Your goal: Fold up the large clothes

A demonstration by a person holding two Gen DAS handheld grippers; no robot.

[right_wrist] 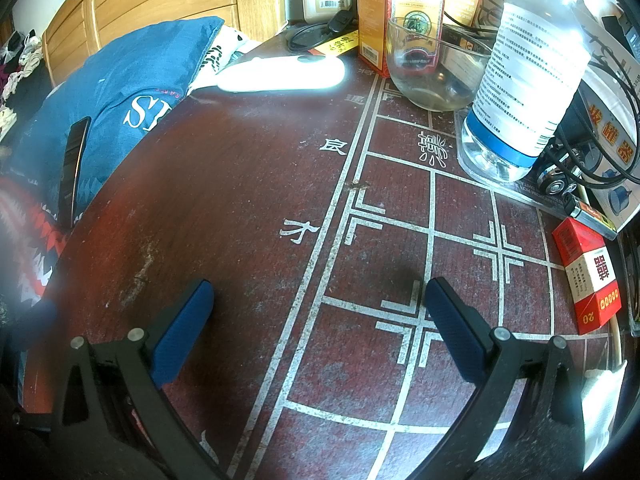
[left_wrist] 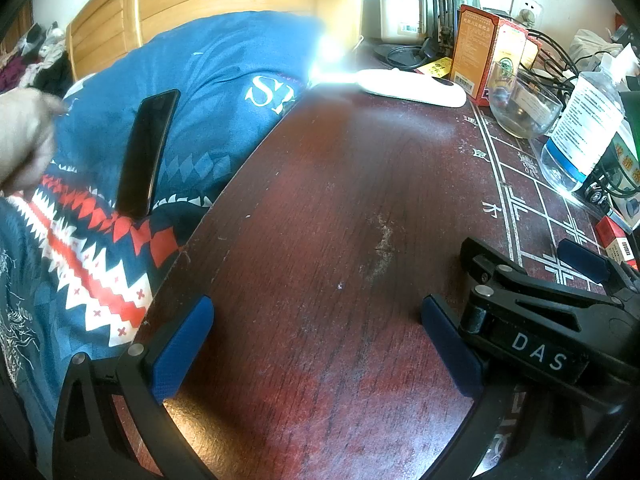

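A large blue garment (left_wrist: 208,92) with white letters and a red and white zigzag band lies on a bed left of the dark red table (left_wrist: 320,200). A black phone (left_wrist: 146,152) rests on it. A person's hand (left_wrist: 24,140) hovers at the garment's left edge. My left gripper (left_wrist: 318,344) is open over bare table, holding nothing. My right gripper (right_wrist: 320,328) is also open and empty above the painted board lines (right_wrist: 432,232). It shows in the left wrist view too, close beside the left gripper. The garment (right_wrist: 120,76) and phone (right_wrist: 74,168) lie far left in the right wrist view.
A white oblong device (right_wrist: 280,74), a glass bowl (right_wrist: 436,68), a plastic bottle (right_wrist: 528,68), an orange box (right_wrist: 400,4) and cables crowd the table's back and right. A red cigarette pack (right_wrist: 588,276) lies at the right edge. A wooden headboard (left_wrist: 200,0) stands behind.
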